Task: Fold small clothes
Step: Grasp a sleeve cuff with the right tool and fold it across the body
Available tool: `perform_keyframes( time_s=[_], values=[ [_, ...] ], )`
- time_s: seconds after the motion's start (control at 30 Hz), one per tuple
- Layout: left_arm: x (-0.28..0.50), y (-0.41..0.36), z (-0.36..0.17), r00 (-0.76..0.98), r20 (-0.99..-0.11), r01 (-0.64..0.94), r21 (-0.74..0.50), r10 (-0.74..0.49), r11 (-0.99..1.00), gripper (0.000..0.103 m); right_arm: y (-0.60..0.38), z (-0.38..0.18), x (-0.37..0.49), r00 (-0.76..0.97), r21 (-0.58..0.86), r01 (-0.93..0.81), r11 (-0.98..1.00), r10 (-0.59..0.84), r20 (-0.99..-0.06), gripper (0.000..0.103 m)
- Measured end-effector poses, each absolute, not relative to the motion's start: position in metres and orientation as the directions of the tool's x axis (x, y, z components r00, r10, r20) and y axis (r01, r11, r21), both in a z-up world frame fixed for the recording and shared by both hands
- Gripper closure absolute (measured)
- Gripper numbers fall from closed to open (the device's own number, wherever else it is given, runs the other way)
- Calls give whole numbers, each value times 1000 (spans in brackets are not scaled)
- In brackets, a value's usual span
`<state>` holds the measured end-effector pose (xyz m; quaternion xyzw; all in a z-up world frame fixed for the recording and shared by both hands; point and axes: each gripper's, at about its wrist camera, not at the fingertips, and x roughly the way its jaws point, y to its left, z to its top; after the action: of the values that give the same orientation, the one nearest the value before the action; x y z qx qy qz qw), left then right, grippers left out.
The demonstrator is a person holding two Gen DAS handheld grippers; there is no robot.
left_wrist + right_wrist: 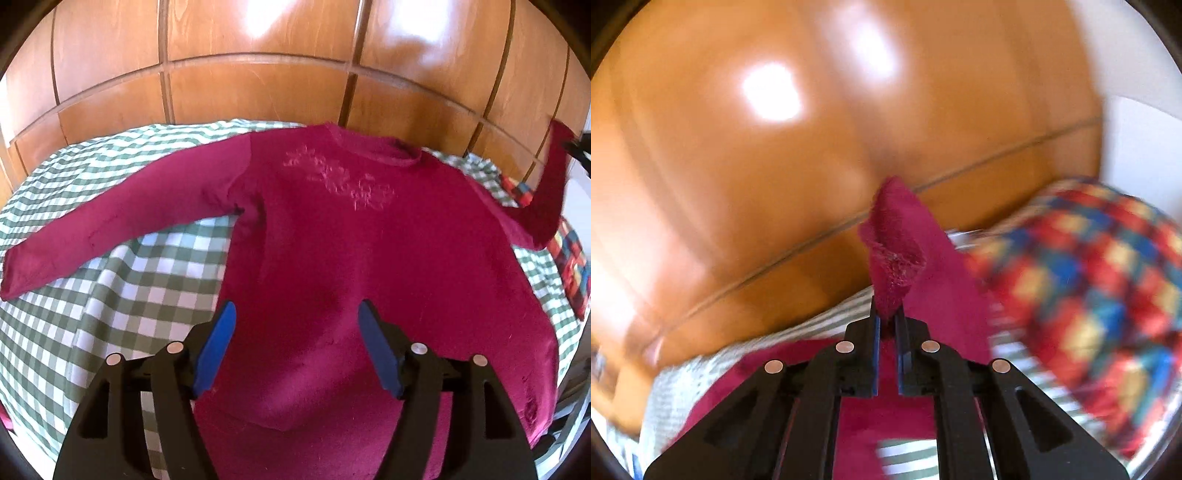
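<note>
Right gripper (886, 321) pinches the magenta long-sleeved knit sweater's (332, 240) raised cuff (894, 254); wide-open left gripper (295, 347) hovers over its hem-to-collar axis.

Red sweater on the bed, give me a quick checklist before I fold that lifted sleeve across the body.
1. Right tool clamped on the sleeve cuff: ok, cuff pinched between its fingers.
2. Sleeve lifted off the checked cloth: ok, it rises at the right edge of the left wrist view.
3. Left tool free: ok, open above the sweater, holding nothing.
4. Body lying flat: ok, front spread, slight wrinkles near the hem.
5. Other sleeve laid out: ok, stretched flat to the left.
6. Colourful patterned fabric out of the fold path: cannot tell.
</note>
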<state>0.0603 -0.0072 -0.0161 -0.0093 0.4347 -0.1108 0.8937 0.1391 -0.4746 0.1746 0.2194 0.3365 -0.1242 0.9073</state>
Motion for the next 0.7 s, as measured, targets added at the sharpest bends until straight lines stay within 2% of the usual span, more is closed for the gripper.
perform_keyframes(
  time_s=[0.13, 0.33, 0.37, 0.4, 0.43, 0.47, 0.6, 0.7],
  values=[
    [69, 0, -9, 596, -763, 174, -183, -251, 968, 33, -372, 152, 190, 721, 327, 164, 931, 113, -683, 98],
    [84, 3, 2, 613, -735, 178, -229, -290, 957, 33, -247, 99, 240, 576, 379, -73, 922, 349, -739, 98],
    [88, 2, 3, 613, -732, 181, -233, -295, 955, 33, -237, 93, 243, 557, 382, -93, 920, 366, -746, 93],
    [93, 2, 4, 613, -729, 189, -239, -305, 952, 33, -228, 88, 245, 538, 393, -116, 912, 390, -747, 78],
    [96, 1, 4, 613, -729, 190, -238, -305, 952, 33, -226, 87, 244, 535, 413, -121, 903, 410, -739, 68],
    [100, 0, 4, 613, -729, 191, -236, -304, 953, 33, -231, 86, 243, 544, 425, -115, 898, 415, -729, 54],
    [118, 0, 3, 611, -729, 196, -239, -309, 951, 34, -273, 92, 221, 599, 457, -56, 888, 396, -696, 53],
    [138, 1, -1, 603, -736, 185, -248, -309, 951, 36, -323, 87, 187, 627, 434, 35, 900, 319, -711, 54]
  ],
)
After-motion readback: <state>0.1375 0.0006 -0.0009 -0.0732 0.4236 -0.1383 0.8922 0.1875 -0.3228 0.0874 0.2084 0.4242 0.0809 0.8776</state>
